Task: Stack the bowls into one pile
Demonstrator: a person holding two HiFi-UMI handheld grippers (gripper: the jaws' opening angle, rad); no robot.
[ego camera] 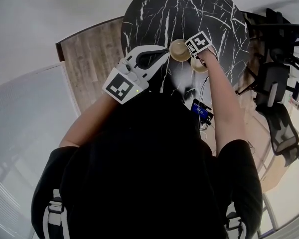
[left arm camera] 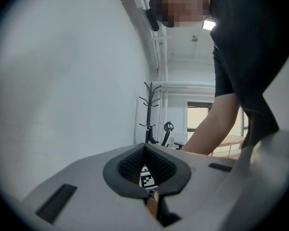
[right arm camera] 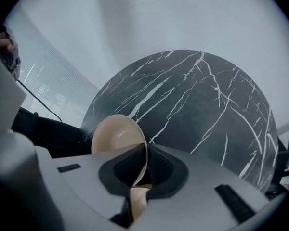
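Two beige bowls are over a round black marble table (ego camera: pixel 189 9). In the head view my left gripper (ego camera: pixel 167 50) reaches in from the left, and its tips meet the left rim of the first bowl (ego camera: pixel 180 50). In the left gripper view that gripper (left arm camera: pixel 151 201) has its jaws together with a thin beige edge between the tips. My right gripper (ego camera: pixel 197 59) points steeply down under its marker cube, at the second bowl (ego camera: pixel 199 65). In the right gripper view it (right arm camera: pixel 137 177) is shut on the rim of that tilted bowl (right arm camera: pixel 115 134), above the table (right arm camera: pixel 207 105).
Black office chairs (ego camera: pixel 276 83) stand right of the table. A strip of wooden floor (ego camera: pixel 92 59) lies to its left. A blue device (ego camera: pixel 200 111) with a cable hangs at my chest. A coat stand (left arm camera: pixel 149 109) stands by the far wall.
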